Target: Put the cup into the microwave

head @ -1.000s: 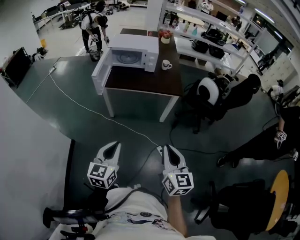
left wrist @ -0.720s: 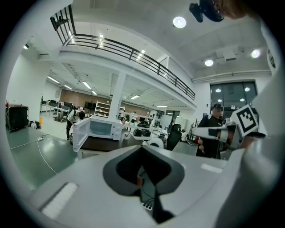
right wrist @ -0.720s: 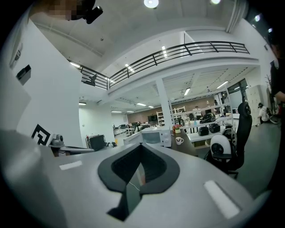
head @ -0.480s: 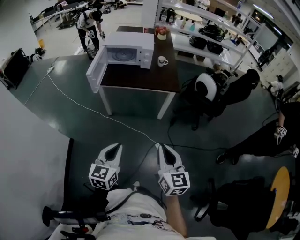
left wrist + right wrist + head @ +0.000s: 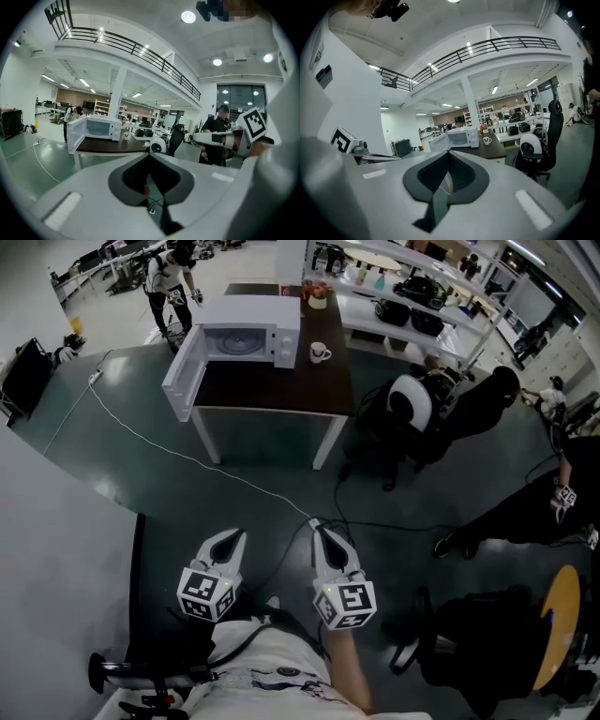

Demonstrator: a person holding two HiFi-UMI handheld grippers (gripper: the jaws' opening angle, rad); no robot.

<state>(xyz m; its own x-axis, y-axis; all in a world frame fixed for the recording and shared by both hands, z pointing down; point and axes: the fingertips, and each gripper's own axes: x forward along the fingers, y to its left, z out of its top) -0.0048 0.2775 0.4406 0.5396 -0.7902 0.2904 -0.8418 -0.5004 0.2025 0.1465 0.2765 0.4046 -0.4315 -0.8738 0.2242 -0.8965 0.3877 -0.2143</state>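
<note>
This is a big open-plan lab or test hall, not a home. A glossy dark green floor has a thin white power cable trailing across it. A lone brown-topped table on white legs carries a white microwave oven. White metal racks hold black cooking pots, black swivel office chairs stand about, and a mezzanine gallery with black railings runs overhead.

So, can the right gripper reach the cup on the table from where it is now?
Probably not yet. The right gripper, fingers shut, is near the person's body, and the cup stands far off on the table beside the microwave. Only a stretch of floor lies between.
</note>
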